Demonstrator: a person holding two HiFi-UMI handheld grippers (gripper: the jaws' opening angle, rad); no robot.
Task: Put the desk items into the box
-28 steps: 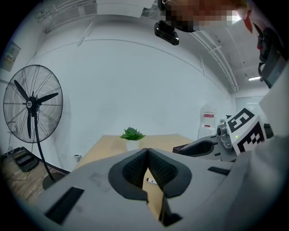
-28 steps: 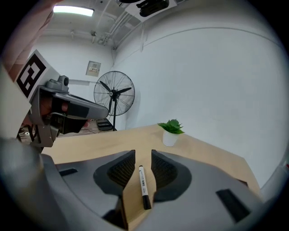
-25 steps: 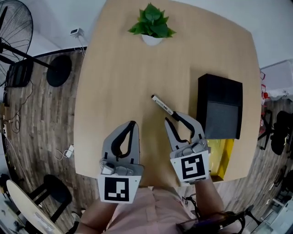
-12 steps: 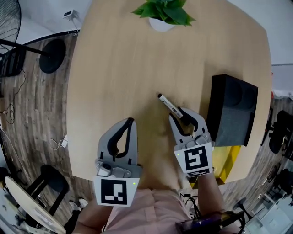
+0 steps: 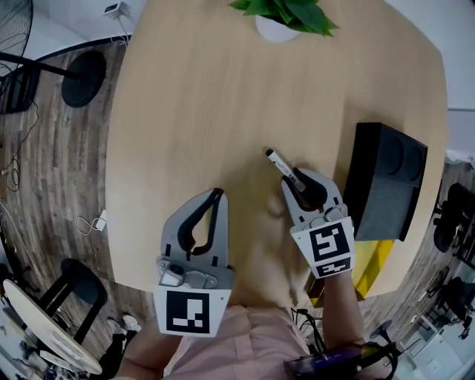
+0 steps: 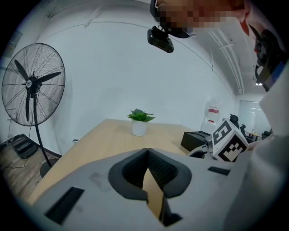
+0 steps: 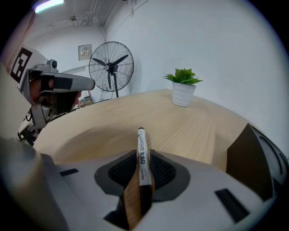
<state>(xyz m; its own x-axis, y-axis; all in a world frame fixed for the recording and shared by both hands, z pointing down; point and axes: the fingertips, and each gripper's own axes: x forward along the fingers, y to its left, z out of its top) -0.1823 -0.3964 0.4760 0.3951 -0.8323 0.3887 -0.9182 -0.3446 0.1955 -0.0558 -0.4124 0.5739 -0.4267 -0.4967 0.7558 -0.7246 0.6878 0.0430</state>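
Pinching the marker between its jaws, your right gripper sits over the counter, just beside the black box. Marker: white barrel with black print, dark tip pointing away from you, black rear end inside the jaws. Your left gripper: jaws pressed together, holding nothing.

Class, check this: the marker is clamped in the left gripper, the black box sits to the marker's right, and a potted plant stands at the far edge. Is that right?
No: the right gripper view shows the marker clamped in the right gripper; the left gripper is shut, empty. The black box and potted plant are as stated.
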